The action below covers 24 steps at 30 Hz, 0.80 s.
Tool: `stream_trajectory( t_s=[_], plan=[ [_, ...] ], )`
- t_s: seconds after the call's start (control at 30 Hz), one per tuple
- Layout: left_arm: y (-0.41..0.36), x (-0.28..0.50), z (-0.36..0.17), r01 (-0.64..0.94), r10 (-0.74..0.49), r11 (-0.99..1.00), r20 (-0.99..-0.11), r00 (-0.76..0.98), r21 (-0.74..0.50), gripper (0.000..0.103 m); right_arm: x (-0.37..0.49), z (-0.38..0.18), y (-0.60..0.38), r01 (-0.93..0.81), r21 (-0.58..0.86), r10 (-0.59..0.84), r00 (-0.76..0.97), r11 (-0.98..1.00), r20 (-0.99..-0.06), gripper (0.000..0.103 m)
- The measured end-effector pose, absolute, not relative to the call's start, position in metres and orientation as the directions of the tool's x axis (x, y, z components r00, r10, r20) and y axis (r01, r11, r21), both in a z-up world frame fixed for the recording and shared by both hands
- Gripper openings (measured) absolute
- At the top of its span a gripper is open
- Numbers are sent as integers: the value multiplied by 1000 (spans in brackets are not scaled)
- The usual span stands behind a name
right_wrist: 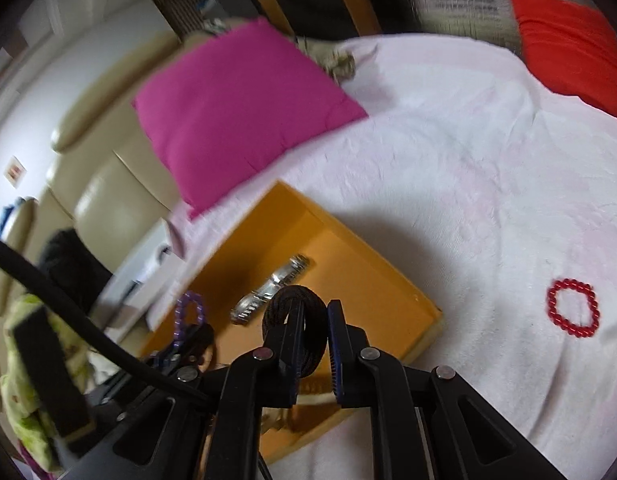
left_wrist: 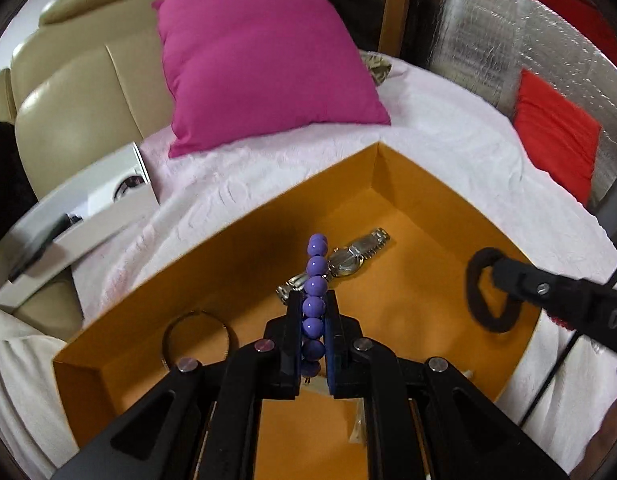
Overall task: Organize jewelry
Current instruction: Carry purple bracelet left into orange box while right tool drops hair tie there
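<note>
purple bead bracelet partly hidden between claw fingers, white box blurred

Glossy purple beads, shiny metal watch, matt card box, fuzzy cloth blanket.

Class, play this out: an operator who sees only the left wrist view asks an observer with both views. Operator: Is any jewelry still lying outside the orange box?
Observer: Yes, a red bead bracelet lies on the white blanket, right of the orange box.
Operator: Is my right gripper's ring gripped by both pads?
Observer: The right gripper is shut on the black band.
Operator: Is that bracelet touching the box?
Observer: No, bare blanket separates them.
</note>
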<state>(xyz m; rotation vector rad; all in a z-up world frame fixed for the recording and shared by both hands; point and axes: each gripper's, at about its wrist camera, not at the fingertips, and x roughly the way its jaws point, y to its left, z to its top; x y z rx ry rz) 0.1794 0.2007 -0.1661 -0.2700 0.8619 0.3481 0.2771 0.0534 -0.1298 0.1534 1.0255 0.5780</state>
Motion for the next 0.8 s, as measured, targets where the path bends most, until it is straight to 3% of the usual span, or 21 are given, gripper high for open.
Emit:
stream_trajectory(
  t_s=[0.17,0.2,0.27,0.47,0.8],
  plan=[
    [206,188,-175,-437,181,894,-815,551,-97,14,295,-148,57,-327,386,488,339,863,-804,16],
    [205,188,-175,-441,184,893,-817,546,-93,19,299,-150,56,-312,398,491,331,863,-806,16],
    [204,186,-174,-457,213,887,-815,540,-71,45,302,-150,54,-296,408,492,326,864,-807,16],
    [190,182,-159,-466,326,885,-753,572,30,54,292,-129,36,-303,458,545,364,836,-755,16],
    [128,183,-138,-356,367,922,-635,680,151,60,260,-108,-74,-198,493,522,485,847,-702,18]
  ],
)
